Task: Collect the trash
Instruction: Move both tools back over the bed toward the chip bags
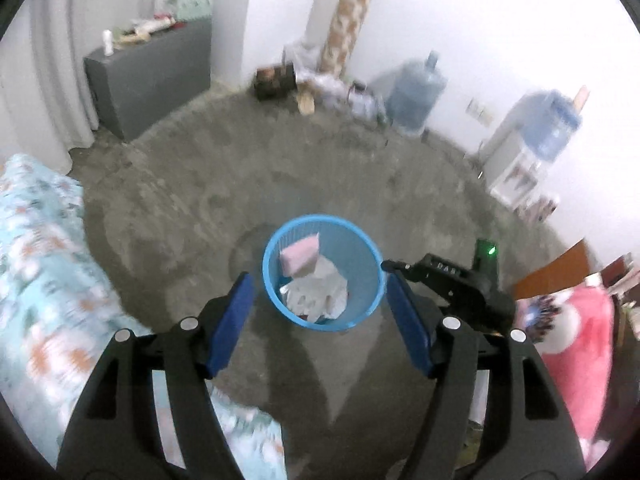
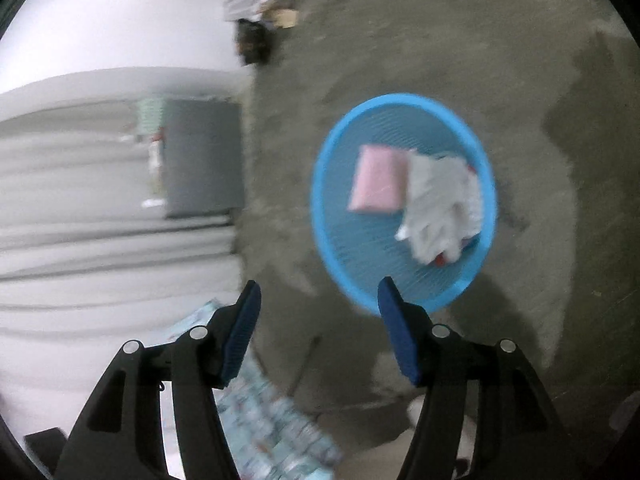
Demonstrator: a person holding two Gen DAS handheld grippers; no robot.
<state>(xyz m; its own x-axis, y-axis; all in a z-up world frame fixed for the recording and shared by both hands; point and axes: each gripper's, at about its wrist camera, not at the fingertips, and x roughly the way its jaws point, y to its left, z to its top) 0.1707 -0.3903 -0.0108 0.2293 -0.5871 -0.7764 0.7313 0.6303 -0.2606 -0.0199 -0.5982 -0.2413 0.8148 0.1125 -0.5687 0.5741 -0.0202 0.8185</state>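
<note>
A round blue mesh basket (image 1: 272,254) stands on the concrete floor. Inside it lie a pink packet (image 1: 300,258) and crumpled white paper (image 1: 316,296). My left gripper (image 1: 317,278) hovers above the basket, open, with nothing between its blue pads. The right gripper's black body (image 1: 460,284), with a green light on it, shows just right of the basket. In the right wrist view the basket (image 2: 320,184) lies ahead and to the right, holding the pink packet (image 2: 376,184) and the white paper (image 2: 440,204). My right gripper (image 2: 319,284) is open and empty, its right finger over the basket's near rim.
Patterned bedding (image 1: 36,260) fills the left. A grey cabinet (image 1: 152,76) stands by a curtain at the back left. Two water bottles (image 1: 416,96) and clutter line the far wall. A pink plush item (image 1: 576,344) is at the right.
</note>
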